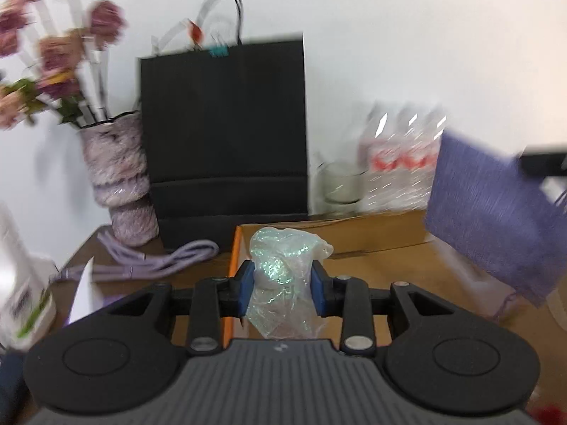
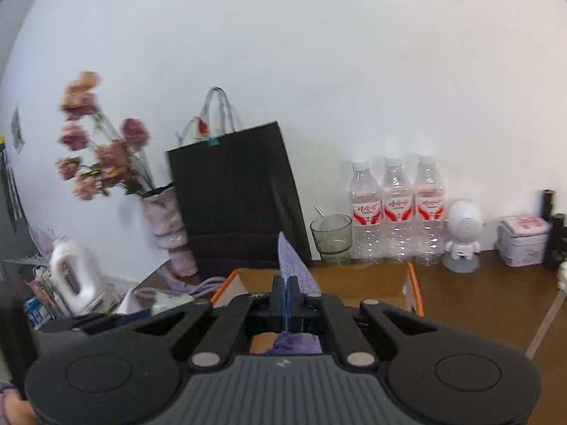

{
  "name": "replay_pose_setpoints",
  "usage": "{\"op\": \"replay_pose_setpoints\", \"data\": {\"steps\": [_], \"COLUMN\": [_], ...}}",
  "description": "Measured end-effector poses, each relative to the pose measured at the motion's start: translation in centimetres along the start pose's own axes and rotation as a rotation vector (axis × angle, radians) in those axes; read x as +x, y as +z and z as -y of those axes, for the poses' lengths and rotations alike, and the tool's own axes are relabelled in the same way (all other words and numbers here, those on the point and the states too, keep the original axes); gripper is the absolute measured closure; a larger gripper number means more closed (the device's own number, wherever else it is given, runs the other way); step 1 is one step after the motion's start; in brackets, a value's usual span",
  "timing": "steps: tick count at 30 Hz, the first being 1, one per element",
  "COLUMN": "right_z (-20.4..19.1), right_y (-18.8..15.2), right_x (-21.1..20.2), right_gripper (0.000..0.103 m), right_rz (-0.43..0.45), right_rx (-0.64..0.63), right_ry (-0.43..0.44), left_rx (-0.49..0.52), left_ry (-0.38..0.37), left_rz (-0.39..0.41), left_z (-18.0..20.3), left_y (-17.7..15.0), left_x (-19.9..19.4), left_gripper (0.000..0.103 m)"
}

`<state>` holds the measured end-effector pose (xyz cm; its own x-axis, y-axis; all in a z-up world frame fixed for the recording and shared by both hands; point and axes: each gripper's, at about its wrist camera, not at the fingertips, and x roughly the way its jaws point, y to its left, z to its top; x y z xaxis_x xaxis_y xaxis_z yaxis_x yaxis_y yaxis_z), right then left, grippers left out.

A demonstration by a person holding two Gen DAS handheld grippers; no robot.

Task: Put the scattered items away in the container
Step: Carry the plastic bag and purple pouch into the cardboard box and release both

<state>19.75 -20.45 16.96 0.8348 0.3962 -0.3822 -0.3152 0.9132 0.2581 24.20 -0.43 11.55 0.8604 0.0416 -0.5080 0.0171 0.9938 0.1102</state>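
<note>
The left tool (image 1: 282,288) is pinching a crumpled glittery bag (image 1: 283,269) upright above the cardboard box (image 1: 372,248); the right tool (image 2: 287,299) is clamping a purple cloth (image 2: 294,265) edge-up above it, before the black paper bag (image 2: 234,194) at the worktop's (image 2: 478,297) rear edge.

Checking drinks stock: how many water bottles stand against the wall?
3: left bottle, middle bottle, right bottle, side by side between the glass cup and white speaker.

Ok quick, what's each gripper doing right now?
Left gripper: closed on the crumpled iridescent plastic wrap, above the cardboard box.
Right gripper: closed on the purple cloth.
</note>
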Motion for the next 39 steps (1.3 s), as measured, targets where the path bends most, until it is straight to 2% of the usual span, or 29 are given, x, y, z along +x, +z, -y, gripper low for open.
{"op": "replay_pose_setpoints", "data": {"steps": [3, 4, 6, 8, 9, 11, 13, 15, 17, 20, 23, 25, 27, 29, 31, 33, 35, 36, 37, 39], "right_z": [2.8, 4.1, 6.0, 7.4, 8.0, 8.5, 8.5, 8.1, 7.8, 7.1, 6.0, 5.0, 4.0, 3.2, 2.4, 1.5, 0.4, -0.1, -0.6, -1.4], "right_y": [1.1, 0.7, -1.1, -2.8, -3.4, -4.0, -3.9, -3.7, -3.6, -3.3, -2.7, -2.3, -2.4, -2.8, -3.2, -3.6, -4.5, -5.1, -5.8, -6.9], "right_x": [5.5, 7.8, 12.7, 15.9, 16.8, 17.3, 17.3, 17.3, 16.9, 15.2, 13.2, 12.0, 10.9, 9.2, 6.7, 3.4, -0.1, -1.4, -2.5, -3.5], "right_gripper": [0.103, 0.103, 0.103, 0.099, 0.093, 0.080, 0.051, 0.043, 0.041, 0.038, 0.025, 0.013, 0.011, 0.011, 0.011, 0.011, 0.000, 0.000, 0.000, 0.000], "right_rz": [-0.036, -0.077, -0.196, -0.273, -0.301, -0.297, -0.289, -0.303, -0.298, -0.274, -0.263, -0.268, -0.299, -0.284, -0.220, -0.104, 0.027, 0.082, 0.109, 0.088], "right_rx": [0.048, 0.071, 0.039, 0.048, 0.071, 0.099, 0.098, 0.084, 0.058, 0.053, 0.035, 0.006, -0.014, -0.018, -0.022, -0.028, -0.050, -0.069, -0.089, -0.118], "right_ry": [-0.109, -0.164, -0.336, -0.418, -0.428, -0.396, -0.344, -0.315, -0.325, -0.306, -0.278, -0.275, -0.270, -0.265, -0.253, -0.231, -0.183, -0.168, -0.167, -0.180], "left_rx": [-0.019, -0.014, 0.020, 0.033, 0.028, 0.008, 0.005, 0.014, 0.020, 0.035, 0.026, 0.031, 0.038, 0.022, 0.006, -0.005, -0.012, -0.017, -0.029, -0.051], "left_ry": [-0.020, -0.029, -0.040, -0.023, -0.016, -0.037, -0.025, -0.006, -0.001, -0.017, 0.004, 0.028, 0.039, 0.051, 0.046, 0.039, 0.029, 0.024, 0.014, -0.005], "left_rz": [-0.126, -0.177, -0.244, -0.263, -0.260, -0.232, -0.217, -0.199, -0.166, -0.091, -0.043, -0.038, -0.019, 0.015, 0.073, 0.147, 0.207, 0.223, 0.238, 0.235], "left_z": [-0.3, -0.3, 0.0, 0.3, 0.4, 0.2, 0.3, 0.5, 0.4, 0.2, 0.1, 0.4, 0.7, 0.7, 0.6, 0.3, 0.1, 0.1, 0.0, -0.2], "left_y": [1.3, 1.6, 1.4, 1.3, 1.2, 0.8, 0.4, 0.5, 1.0, 1.8, 2.3, 1.8, 0.9, -0.2, -1.6, -2.9, -4.4, -5.1, -5.9, -7.1], "left_x": [6.4, 8.4, 10.9, 12.3, 12.4, 12.3, 12.1, 11.5, 10.1, 6.9, 3.6, 1.9, 0.2, -1.7, -4.4, -7.1, -9.6, -10.6, -11.6, -13.0], "left_gripper": [0.069, 0.068, 0.068, 0.061, 0.055, 0.046, 0.036, 0.030, 0.029, 0.015, 0.000, 0.000, 0.000, 0.000, 0.000, 0.000, 0.000, 0.000, 0.000, 0.000]}}
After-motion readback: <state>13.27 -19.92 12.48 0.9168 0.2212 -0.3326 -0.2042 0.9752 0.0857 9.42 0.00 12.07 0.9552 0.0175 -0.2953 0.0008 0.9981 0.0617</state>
